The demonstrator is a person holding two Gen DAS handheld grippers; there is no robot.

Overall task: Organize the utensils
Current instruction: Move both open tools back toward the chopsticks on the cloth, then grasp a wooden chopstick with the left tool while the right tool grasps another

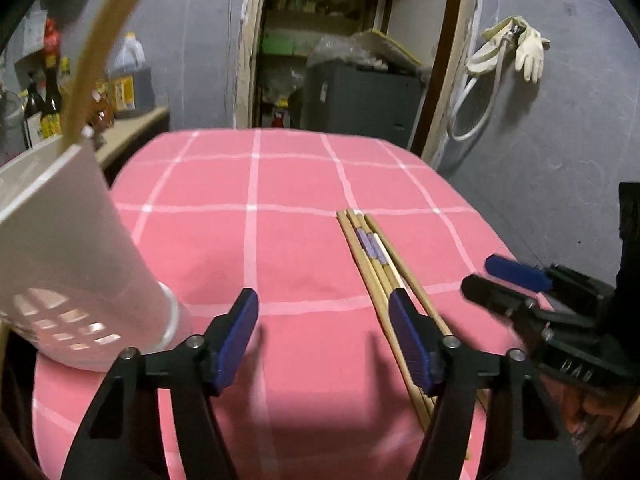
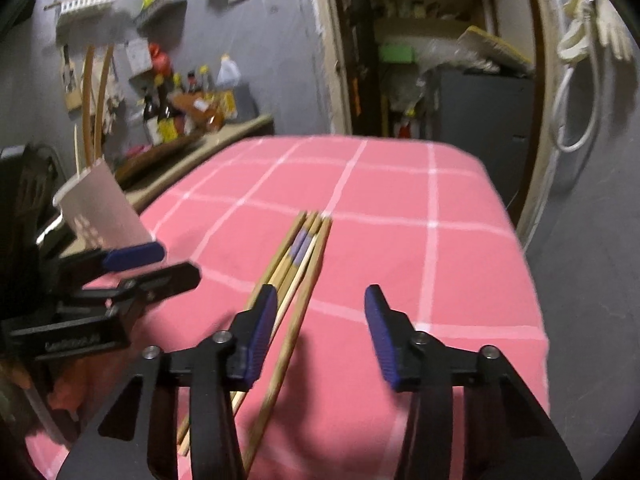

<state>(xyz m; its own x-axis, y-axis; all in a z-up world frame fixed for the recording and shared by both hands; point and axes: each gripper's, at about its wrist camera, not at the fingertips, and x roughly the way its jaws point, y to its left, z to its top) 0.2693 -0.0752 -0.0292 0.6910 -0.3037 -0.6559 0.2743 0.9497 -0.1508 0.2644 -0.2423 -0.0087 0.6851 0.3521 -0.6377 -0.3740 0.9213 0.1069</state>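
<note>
Several wooden chopsticks [image 1: 370, 250] lie bunched on the pink checked tablecloth [image 1: 280, 216], some with purple bands. In the left wrist view my left gripper [image 1: 324, 320] is open and empty; its right finger is over the bunch. A white perforated utensil holder [image 1: 60, 248] stands tilted at the left with chopsticks sticking up from it. In the right wrist view the bunch [image 2: 304, 248] passes under my open, empty right gripper [image 2: 320, 316], by its left finger. The holder [image 2: 100, 208] shows at the left there. Each gripper shows in the other's view, the right gripper [image 1: 520, 280] and the left gripper [image 2: 152, 264].
A shelf with sauce and oil bottles [image 2: 188, 100] runs along the left wall. An open doorway [image 1: 340, 60] with a grey cabinet lies beyond the table's far edge. Rubber gloves [image 1: 516, 48] and a hose hang on the right wall. The table's right edge [image 2: 524, 264] drops off.
</note>
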